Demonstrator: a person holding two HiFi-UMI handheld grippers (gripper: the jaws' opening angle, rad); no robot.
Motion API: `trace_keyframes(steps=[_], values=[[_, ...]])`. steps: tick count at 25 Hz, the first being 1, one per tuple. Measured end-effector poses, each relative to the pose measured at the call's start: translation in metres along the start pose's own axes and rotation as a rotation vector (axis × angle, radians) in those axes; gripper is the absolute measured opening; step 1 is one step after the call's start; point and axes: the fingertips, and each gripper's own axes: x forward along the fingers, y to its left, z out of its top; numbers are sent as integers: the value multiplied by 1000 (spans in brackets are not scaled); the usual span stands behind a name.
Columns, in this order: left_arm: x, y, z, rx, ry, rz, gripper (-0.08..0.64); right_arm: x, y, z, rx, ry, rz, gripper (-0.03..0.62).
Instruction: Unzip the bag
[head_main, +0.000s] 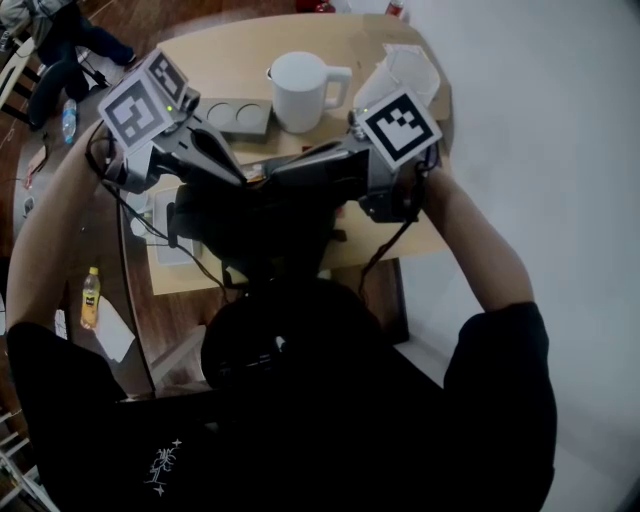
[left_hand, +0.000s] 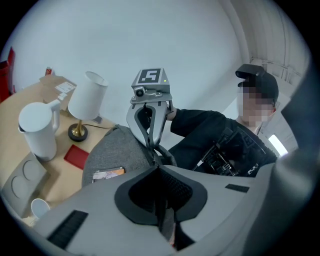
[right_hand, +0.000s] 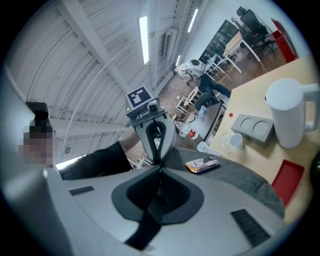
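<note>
Left gripper (left_hand: 159, 169): jaws pinched almost shut on a dark tab (left_hand: 167, 223), likely the zip pull.
Bag (left_hand: 112, 150): grey, at the table (head_main: 230, 50) edge, under both tips.
Right gripper (right_hand: 160, 169): jaws tight on a black strap (right_hand: 145, 227).
Risk: thin hold — tab may slip on a skewed pull; bag drags if the strap gives.

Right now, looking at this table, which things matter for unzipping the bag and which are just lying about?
Job in hand: grey bag; left tongs and right tongs, both shut on it.
Lying about: white pitcher; table lamp; red flat pad; grey two-hollow tray; small white cup.
</note>
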Motion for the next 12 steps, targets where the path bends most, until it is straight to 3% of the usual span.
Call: trace_keyframes(steps=[4,12], values=[[-8,0,2,-38,-186,155,6,-2,0,1,-15,-13,-7,6],[-22,9,3,-273,-564,283,5,-9,-4,7,-71,-47,-60,6]])
